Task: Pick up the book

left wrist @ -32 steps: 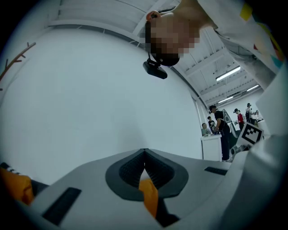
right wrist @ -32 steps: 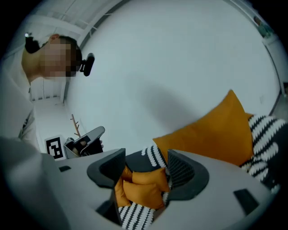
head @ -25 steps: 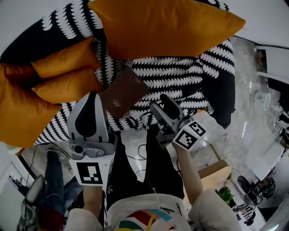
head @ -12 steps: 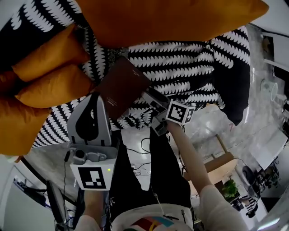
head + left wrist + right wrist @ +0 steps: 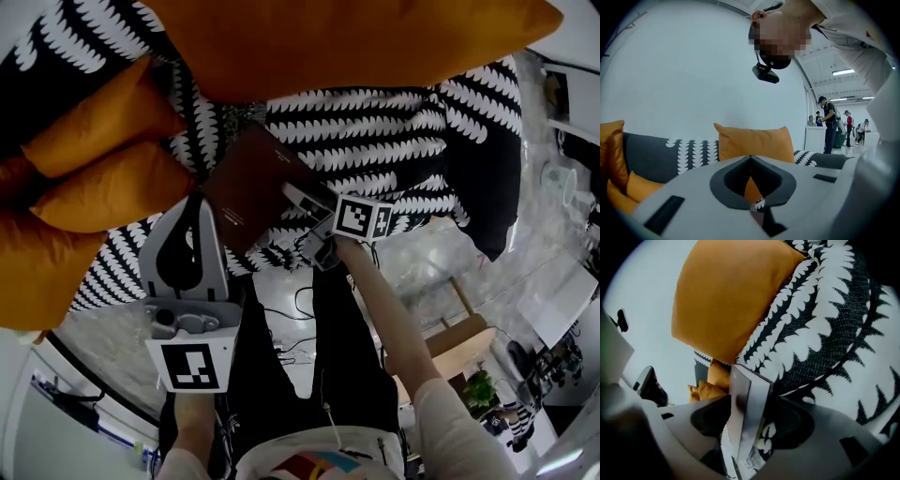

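Observation:
A brown hardcover book [image 5: 251,180] lies on the black-and-white patterned sofa seat [image 5: 375,141], its near corner over the front edge. My right gripper [image 5: 302,201] reaches in from the right and grips that corner. In the right gripper view the book [image 5: 746,404] stands edge-on between the two jaws, both pads against its covers. My left gripper [image 5: 188,246] hangs shut and empty to the lower left of the book, apart from it. In the left gripper view its jaws [image 5: 751,161] meet, pointing at an orange pillow [image 5: 754,143].
A large orange pillow [image 5: 347,42] lies behind the book and several smaller orange cushions [image 5: 98,159] to its left. Below the sofa edge are the light floor [image 5: 441,262], a cable and the person's dark trousers [image 5: 300,356]. People stand at a counter [image 5: 834,129].
My right gripper has moved up and left from over the floor to the book's near corner and closed on it. The view has shifted nearer to the sofa. My left gripper has barely moved.

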Demonstrator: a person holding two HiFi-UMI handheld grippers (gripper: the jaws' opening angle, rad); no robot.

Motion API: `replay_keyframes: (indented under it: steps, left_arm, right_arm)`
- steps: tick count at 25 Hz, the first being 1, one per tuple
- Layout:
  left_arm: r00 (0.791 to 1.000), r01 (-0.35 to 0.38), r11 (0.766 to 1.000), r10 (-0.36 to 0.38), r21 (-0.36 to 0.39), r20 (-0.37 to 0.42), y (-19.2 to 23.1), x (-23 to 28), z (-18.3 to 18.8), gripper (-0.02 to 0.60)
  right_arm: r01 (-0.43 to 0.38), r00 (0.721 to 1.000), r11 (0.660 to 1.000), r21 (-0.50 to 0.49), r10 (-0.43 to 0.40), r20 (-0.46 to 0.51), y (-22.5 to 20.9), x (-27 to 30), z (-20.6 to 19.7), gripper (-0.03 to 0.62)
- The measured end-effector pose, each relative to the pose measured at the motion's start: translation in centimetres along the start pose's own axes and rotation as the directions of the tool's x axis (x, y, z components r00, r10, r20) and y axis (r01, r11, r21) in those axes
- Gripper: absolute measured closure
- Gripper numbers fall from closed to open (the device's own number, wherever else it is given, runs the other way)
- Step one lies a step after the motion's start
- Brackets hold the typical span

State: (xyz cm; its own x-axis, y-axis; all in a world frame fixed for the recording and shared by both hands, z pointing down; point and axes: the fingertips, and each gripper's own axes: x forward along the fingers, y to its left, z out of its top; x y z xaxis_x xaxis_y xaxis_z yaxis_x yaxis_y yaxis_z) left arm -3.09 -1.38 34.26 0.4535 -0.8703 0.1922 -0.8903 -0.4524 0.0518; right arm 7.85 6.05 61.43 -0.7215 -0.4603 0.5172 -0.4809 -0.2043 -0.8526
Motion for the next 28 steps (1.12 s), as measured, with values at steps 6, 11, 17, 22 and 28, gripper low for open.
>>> replay_keyframes:
  steps: [6, 11, 17, 22, 28]
  left_arm:
    - [1.000, -0.004, 1.000, 0.004, 0.017, -0.006, 0.8, -0.3, 0.1, 0.577]
    - [0.999, -0.046, 0.999, 0.046, 0.010, 0.000, 2.6, -1.6, -0.7, 0.577]
    - [0.996, -0.089, 0.996, 0.089, 0.001, 0.008, 3.9, -3.4, -0.4, 0.577]
    - [0.993, -0.121, 0.993, 0.120, 0.003, 0.014, 5.2, -5.1, -0.5, 0.577]
    - [0.988, -0.147, 0.989, 0.147, -0.008, 0.057, 6.6, -6.4, 3.9, 0.577]
  right_arm:
    - [-0.145, 0.985, 0.987, -0.070, 0.138, -0.101, 4.8, 2.0, -1.9, 0.315]
    - [-0.227, 0.959, 0.971, -0.078, 0.209, -0.190, 8.5, 6.4, -5.4, 0.323]
    - [-0.168, 0.973, 0.982, -0.084, 0.151, -0.172, 9.5, 8.0, -6.6, 0.363]
    - [-0.111, 0.982, 0.987, -0.114, 0.091, -0.167, 8.6, 7.8, -7.6, 0.430]
    - [-0.110, 0.985, 0.929, -0.353, 0.055, -0.162, 15.7, 6.2, -6.5, 0.439]
